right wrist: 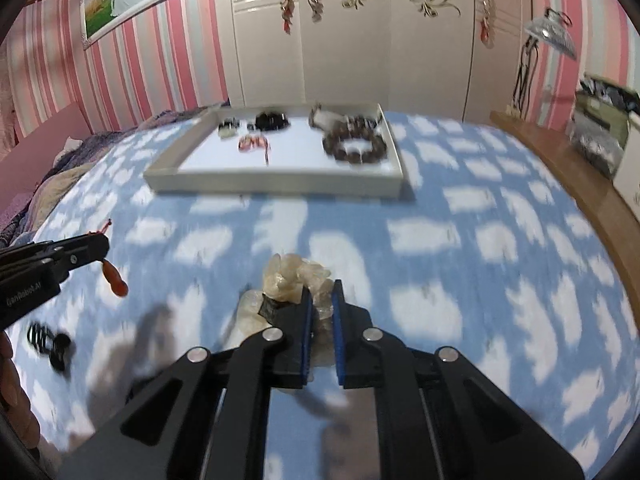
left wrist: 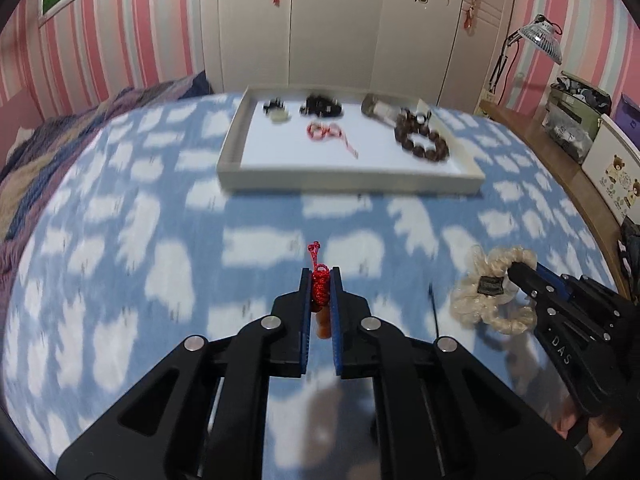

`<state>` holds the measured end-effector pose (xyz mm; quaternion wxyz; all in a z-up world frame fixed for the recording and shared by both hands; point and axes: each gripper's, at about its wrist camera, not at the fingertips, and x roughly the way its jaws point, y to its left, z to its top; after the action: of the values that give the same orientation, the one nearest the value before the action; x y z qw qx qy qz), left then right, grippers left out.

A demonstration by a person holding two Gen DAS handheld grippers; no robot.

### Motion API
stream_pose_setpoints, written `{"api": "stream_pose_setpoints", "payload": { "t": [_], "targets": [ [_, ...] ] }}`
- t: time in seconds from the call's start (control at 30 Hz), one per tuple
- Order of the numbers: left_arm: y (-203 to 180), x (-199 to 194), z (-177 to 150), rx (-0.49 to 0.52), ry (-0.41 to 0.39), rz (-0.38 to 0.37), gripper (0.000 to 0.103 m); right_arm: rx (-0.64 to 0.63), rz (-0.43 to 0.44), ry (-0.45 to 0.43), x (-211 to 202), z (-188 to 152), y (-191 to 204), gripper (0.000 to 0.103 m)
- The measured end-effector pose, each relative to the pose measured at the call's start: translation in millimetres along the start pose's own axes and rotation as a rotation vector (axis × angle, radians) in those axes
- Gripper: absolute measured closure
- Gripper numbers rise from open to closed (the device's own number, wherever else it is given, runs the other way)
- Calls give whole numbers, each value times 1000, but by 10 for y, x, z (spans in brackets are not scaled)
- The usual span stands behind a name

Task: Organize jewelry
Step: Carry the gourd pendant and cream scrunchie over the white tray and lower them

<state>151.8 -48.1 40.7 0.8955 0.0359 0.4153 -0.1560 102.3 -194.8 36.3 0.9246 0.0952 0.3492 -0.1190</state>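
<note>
My left gripper [left wrist: 321, 280] is shut on a red knotted cord charm [left wrist: 320, 289] with an orange pendant [left wrist: 322, 326] hanging below it, lifted above the blue cloud-print bedspread. My right gripper [right wrist: 321, 292] is shut on a cream scrunchie [right wrist: 294, 278] with a black label. In the left wrist view the scrunchie [left wrist: 494, 300] hangs from the right gripper [left wrist: 516, 270] at the right. From the right wrist view, the left gripper [right wrist: 100, 242] shows at the left with the orange pendant [right wrist: 115, 280] dangling. The white tray [left wrist: 352, 180] lies ahead.
The tray [right wrist: 276, 186] holds a brown bead bracelet [left wrist: 420, 138], a red cord [left wrist: 326, 131], a black piece [left wrist: 322, 106] and other small items. A black hair clip [right wrist: 50, 344] lies on the bedspread at the left. A wooden bed edge [right wrist: 568, 168] and boxes stand right.
</note>
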Motion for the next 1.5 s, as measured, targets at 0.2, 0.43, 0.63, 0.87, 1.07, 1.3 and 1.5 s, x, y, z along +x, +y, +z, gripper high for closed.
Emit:
{"api": "stream_pose_setpoints", "payload": {
  "t": [0.2,0.43,0.63,0.87,1.07,1.3,1.5],
  "targets": [
    [29,241,556,-19,29,10,97,-9,3,-39,241,598,65,94],
    [146,524,1134,-5,26,78,97,10,19,-51,580,1123,150,94],
    [266,794,1434,-4,35,96,97,12,1,-44,868,1375,171,94],
    [369,1071,1643,50,49,114,97,16,-9,-39,1141,1593,227,94],
    [470,1263,1789,57,43,94,97,43,-8,-26,1414,1721,249,94],
    [504,1571,1781,69,62,44,97,50,-14,13,1720,1731,286,94],
    [476,1689,1740,92,30,19,97,48,-27,3,1834,1657,294,94]
  ]
}}
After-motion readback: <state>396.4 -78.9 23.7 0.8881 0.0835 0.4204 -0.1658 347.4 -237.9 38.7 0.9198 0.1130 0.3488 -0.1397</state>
